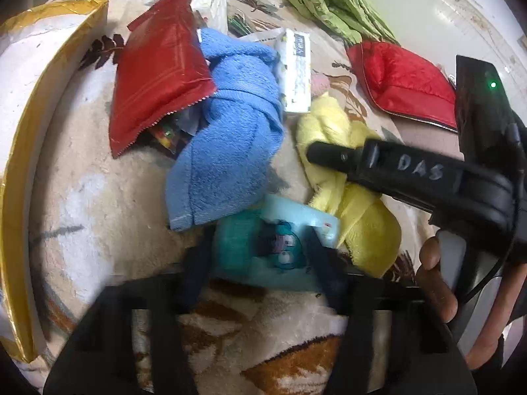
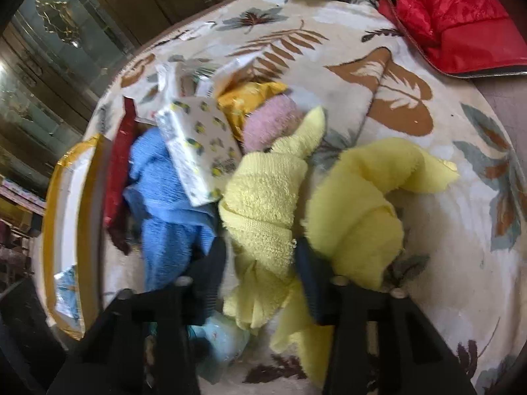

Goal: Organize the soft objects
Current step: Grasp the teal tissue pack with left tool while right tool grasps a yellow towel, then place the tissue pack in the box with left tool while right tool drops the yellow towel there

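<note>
In the left wrist view my left gripper (image 1: 260, 263) is open, its fingers on either side of a light blue packet (image 1: 273, 247) with a cartoon face. A blue towel (image 1: 227, 151) lies just beyond it and a yellow towel (image 1: 349, 197) to its right. My right gripper (image 1: 316, 154) reaches in from the right onto the yellow towel. In the right wrist view my right gripper (image 2: 260, 263) stands open around a fold of the yellow towel (image 2: 263, 204). The blue towel (image 2: 168, 210) lies to the left, and a pink towel (image 2: 273, 121) lies behind.
All lies on a leaf-patterned blanket (image 1: 98, 197). A gold-rimmed white box (image 1: 39, 98) stands at the left. A red foil packet (image 1: 158, 69), a white tissue pack (image 1: 296, 72), a red pouch (image 1: 402, 82) and green cloth (image 1: 332, 3) surround the towels. A yellow packet (image 2: 247, 98) lies behind.
</note>
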Tool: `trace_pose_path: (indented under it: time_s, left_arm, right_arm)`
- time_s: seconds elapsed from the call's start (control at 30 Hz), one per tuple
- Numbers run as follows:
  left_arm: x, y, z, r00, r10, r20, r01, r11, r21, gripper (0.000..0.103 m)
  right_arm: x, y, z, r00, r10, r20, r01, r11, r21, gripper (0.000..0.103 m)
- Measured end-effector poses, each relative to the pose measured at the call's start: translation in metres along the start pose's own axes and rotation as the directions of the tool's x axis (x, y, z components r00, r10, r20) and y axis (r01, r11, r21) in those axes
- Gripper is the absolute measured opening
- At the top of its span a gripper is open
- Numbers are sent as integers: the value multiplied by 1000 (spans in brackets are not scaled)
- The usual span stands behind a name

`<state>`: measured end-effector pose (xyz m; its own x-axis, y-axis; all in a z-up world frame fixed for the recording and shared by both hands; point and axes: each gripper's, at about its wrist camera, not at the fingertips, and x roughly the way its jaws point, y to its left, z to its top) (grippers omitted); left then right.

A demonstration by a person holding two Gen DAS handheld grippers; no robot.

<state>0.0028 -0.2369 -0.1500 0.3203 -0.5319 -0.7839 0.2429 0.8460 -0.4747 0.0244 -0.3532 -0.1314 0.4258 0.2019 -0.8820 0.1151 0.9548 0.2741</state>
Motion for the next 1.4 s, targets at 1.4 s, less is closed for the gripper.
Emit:
trace_pose_path:
  time_s: [1.4]
  left_arm:
    - [-236, 177, 6, 935, 2, 356, 104, 955, -279, 11]
  right_arm:
    - [-113, 186, -39, 937, 271, 220, -173, 908, -381, 25]
